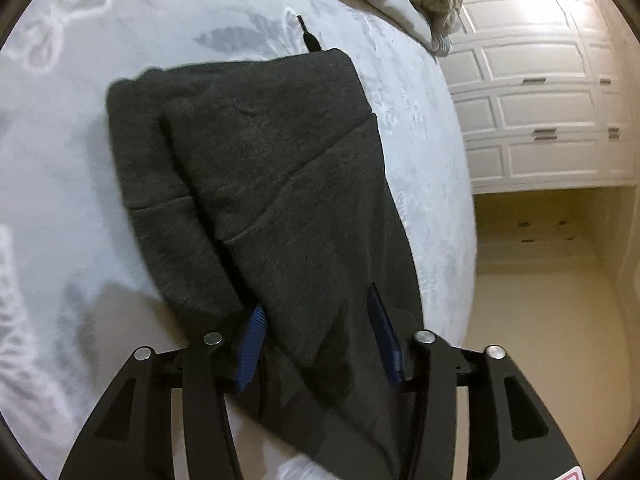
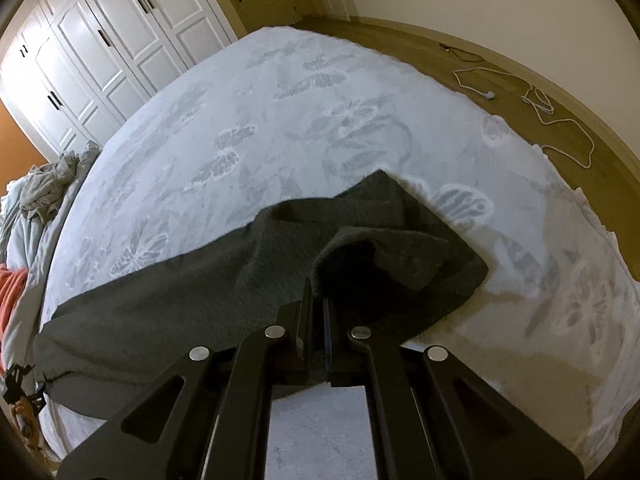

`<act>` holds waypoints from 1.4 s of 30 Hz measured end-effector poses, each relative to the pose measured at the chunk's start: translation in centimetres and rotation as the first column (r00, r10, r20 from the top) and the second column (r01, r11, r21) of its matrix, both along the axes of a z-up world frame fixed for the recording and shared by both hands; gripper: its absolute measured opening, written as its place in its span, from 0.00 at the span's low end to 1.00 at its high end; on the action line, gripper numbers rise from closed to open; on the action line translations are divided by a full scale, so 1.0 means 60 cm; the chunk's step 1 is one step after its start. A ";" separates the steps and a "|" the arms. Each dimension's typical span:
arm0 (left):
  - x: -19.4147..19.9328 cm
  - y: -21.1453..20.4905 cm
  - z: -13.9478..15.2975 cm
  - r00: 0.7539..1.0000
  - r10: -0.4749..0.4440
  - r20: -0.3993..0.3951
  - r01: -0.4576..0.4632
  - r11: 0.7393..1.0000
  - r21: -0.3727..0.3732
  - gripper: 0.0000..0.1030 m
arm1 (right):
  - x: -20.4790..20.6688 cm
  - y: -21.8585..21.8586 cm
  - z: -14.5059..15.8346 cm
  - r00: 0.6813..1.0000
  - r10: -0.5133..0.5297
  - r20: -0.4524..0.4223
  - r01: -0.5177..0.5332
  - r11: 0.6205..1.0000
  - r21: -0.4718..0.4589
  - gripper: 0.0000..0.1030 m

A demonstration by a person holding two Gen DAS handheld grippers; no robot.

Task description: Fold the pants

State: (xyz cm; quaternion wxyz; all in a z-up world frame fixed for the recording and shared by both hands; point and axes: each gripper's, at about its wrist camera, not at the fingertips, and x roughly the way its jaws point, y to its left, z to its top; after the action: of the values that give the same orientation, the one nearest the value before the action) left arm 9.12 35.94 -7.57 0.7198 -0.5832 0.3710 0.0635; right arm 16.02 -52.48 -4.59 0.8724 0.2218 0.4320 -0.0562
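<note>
Right wrist view: your right gripper (image 2: 318, 300) pinches the dark pants (image 2: 168, 300), partly folded on the bed (image 2: 280, 100), while your left gripper (image 1: 316, 316) is spread over them; more folds remain.

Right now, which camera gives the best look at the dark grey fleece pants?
The left wrist view: it shows the dark grey fleece pants lengthwise, folded layers and seams visible, on the pale butterfly-print bedspread. The right wrist view shows only one bunched end, partly hidden by its own closed jaws.
</note>
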 end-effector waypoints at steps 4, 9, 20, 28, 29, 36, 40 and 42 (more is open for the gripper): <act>-0.003 0.006 0.035 0.994 0.031 0.102 -0.028 0.999 -0.036 0.01 | -0.002 -0.004 -0.003 1.000 0.004 -0.004 -0.004 1.000 0.014 0.02; -0.044 0.004 0.138 0.957 -0.053 0.287 0.047 0.999 0.026 0.01 | -0.036 -0.023 0.072 0.984 -0.024 0.177 0.001 0.992 0.127 0.02; -0.046 0.005 0.041 0.992 -0.033 -0.122 0.049 0.990 0.132 0.08 | -0.036 -0.048 -0.013 0.998 -0.053 -0.026 0.056 0.991 0.120 0.13; -0.100 -0.057 0.148 1.000 0.006 0.012 -0.011 0.914 0.406 0.38 | -0.092 -0.074 0.043 0.977 -0.212 0.030 0.208 0.973 0.100 0.28; -0.092 -0.077 0.156 0.999 -0.035 0.024 0.021 0.905 0.426 0.41 | -0.098 -0.076 0.046 0.972 -0.230 0.036 0.226 0.969 0.097 0.52; 0.003 -0.331 0.138 0.902 -0.425 -0.072 0.390 0.733 0.557 0.59 | -0.061 -0.065 0.032 0.982 -0.180 0.058 0.176 0.982 0.066 0.59; 0.021 -0.430 0.104 0.824 -0.553 -0.124 0.519 0.648 0.557 0.60 | -0.031 -0.066 -0.004 0.988 -0.153 -0.009 0.153 0.981 0.120 0.40; 0.022 -0.463 0.097 0.806 -0.576 -0.138 0.528 0.593 0.608 0.60 | -0.020 -0.063 -0.002 0.993 -0.120 0.002 0.118 0.983 0.137 0.11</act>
State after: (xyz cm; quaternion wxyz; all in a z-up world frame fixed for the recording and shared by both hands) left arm 10.42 8.14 -1.73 0.8665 -0.1714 0.4643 -0.0659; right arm 14.81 -56.28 -4.72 0.8524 0.3069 0.4161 -0.0773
